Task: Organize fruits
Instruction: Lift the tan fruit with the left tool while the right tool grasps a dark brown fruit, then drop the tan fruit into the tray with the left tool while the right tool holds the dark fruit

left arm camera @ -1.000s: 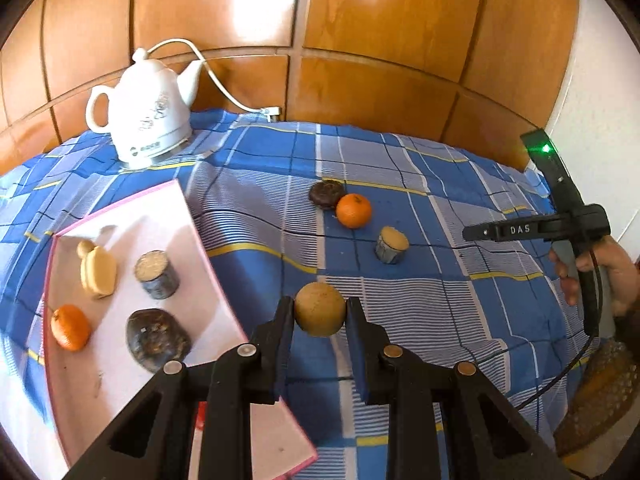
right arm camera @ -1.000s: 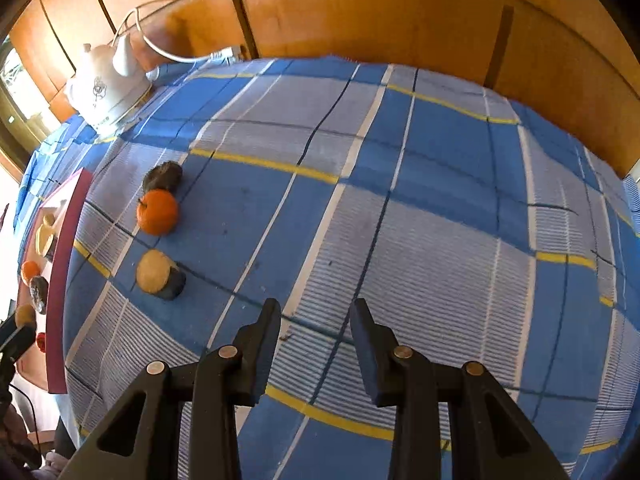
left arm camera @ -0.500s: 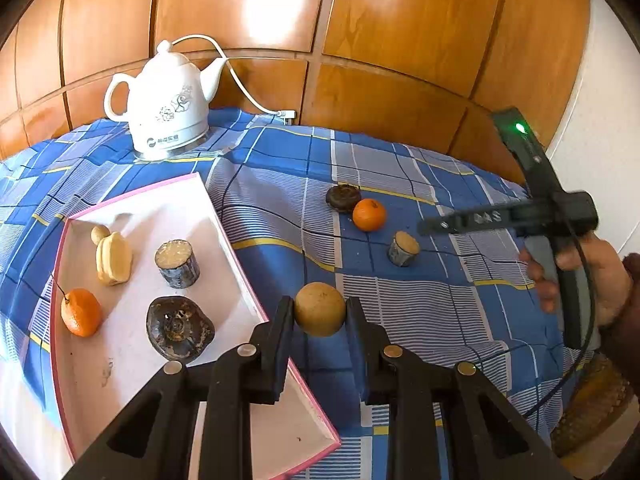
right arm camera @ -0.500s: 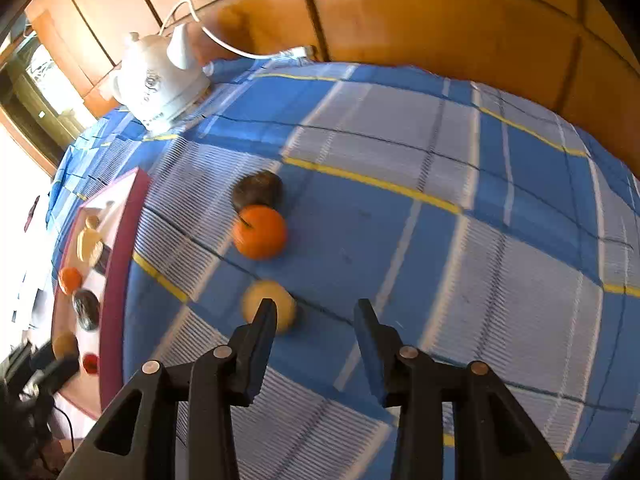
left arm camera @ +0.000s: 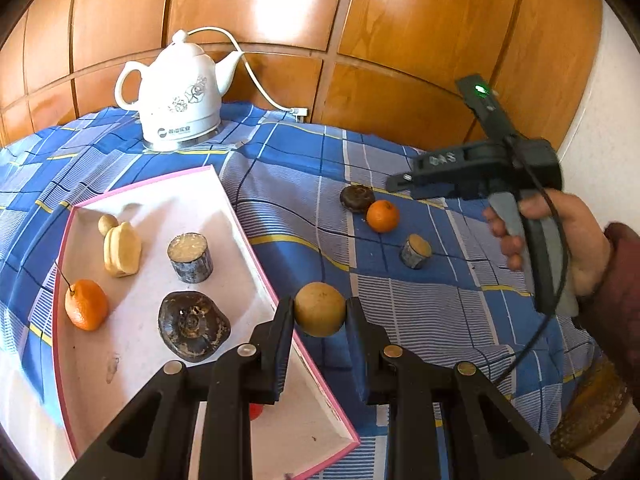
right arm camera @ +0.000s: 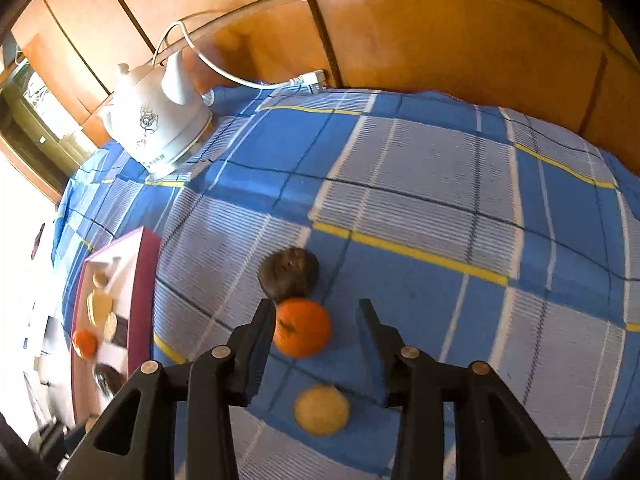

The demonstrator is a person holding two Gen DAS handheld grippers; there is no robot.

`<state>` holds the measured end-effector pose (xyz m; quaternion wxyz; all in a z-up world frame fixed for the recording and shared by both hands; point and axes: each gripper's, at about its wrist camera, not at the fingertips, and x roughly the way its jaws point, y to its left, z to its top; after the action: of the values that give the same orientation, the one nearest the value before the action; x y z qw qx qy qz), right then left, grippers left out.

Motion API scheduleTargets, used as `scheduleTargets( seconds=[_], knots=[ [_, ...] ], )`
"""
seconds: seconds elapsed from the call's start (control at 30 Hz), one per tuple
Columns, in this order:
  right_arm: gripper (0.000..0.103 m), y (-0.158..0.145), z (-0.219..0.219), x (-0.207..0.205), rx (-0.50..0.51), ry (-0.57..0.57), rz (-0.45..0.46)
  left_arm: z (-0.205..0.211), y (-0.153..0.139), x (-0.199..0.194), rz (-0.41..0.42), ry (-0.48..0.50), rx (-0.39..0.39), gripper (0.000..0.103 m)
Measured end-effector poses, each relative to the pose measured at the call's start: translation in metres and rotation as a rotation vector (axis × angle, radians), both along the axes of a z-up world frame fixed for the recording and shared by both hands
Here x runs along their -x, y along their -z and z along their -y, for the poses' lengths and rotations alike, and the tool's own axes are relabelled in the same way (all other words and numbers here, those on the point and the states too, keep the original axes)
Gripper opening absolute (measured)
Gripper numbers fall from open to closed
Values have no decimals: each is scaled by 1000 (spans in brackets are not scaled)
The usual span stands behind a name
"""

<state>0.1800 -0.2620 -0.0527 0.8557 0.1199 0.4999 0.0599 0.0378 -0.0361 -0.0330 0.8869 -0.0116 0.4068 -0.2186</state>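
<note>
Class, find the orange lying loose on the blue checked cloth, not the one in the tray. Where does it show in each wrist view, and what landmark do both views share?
Left wrist view: the loose orange lies right of centre on the cloth, beside a dark round fruit.
Right wrist view: the same orange sits low at centre, between the open fingers of the right gripper.
Shared landmark: the white kettle.

Home room, wood-panelled wall (left arm camera: 400,40), checked blue cloth (left arm camera: 300,184) over table, white electric kettle (left arm camera: 176,100)
</note>
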Motion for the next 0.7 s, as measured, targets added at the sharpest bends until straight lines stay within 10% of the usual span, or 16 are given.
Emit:
scheduleTargets(
  seconds=[0.4, 0.7],
  knots=[
    [61, 42, -48, -55, 196, -113, -112, -10, 2, -8, -17, -25, 6, 26],
    [48, 16, -48, -44, 198, -113, -6, -13, 0, -10, -19, -33, 11, 26]
  ],
)
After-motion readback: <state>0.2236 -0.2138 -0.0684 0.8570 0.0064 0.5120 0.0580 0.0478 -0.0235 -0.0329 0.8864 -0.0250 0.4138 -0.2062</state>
